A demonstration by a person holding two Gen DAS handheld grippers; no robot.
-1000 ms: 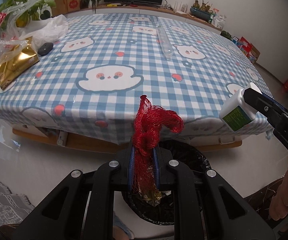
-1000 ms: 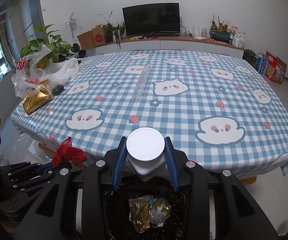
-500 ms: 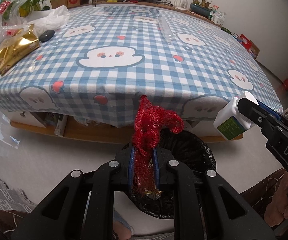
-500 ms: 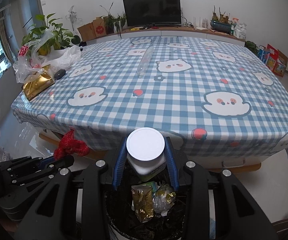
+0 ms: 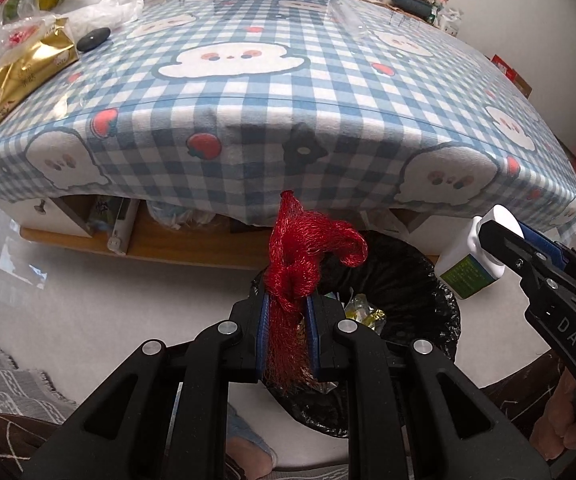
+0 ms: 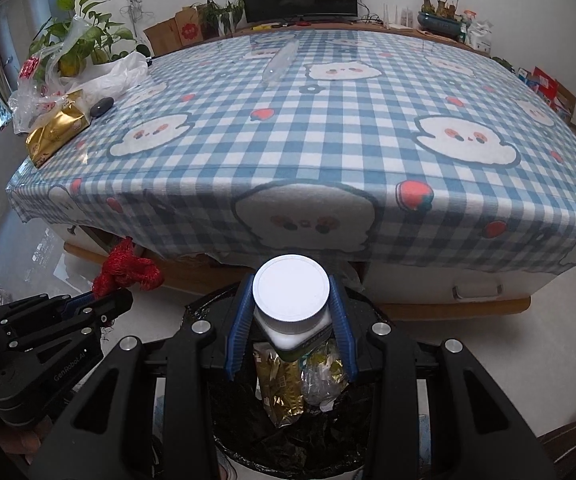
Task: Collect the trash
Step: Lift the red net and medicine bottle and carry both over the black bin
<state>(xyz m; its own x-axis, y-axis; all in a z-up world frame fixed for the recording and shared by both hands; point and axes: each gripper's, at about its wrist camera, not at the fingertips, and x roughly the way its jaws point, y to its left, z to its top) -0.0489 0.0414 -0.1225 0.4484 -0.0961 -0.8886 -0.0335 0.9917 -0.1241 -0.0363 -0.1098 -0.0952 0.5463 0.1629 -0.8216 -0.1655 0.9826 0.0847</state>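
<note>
My left gripper is shut on a bunched red mesh net, which sticks up between its blue pads above the near rim of a black-lined trash bin. The net and left gripper also show at the left of the right wrist view. My right gripper is shut on a white jar with a white lid and green label, directly over the bin, which holds gold and clear wrappers. From the left wrist view the jar hangs over the bin's right rim.
A table with a blue checked cloth stands just beyond the bin, its hanging edge close to both grippers. On it lie a clear plastic tube, a gold packet, plastic bags and a dark oval object. A hand holds the right gripper.
Both grippers have sunk below the table's edge toward the bin, each still holding its item. The bin's contents now look larger and closer.
</note>
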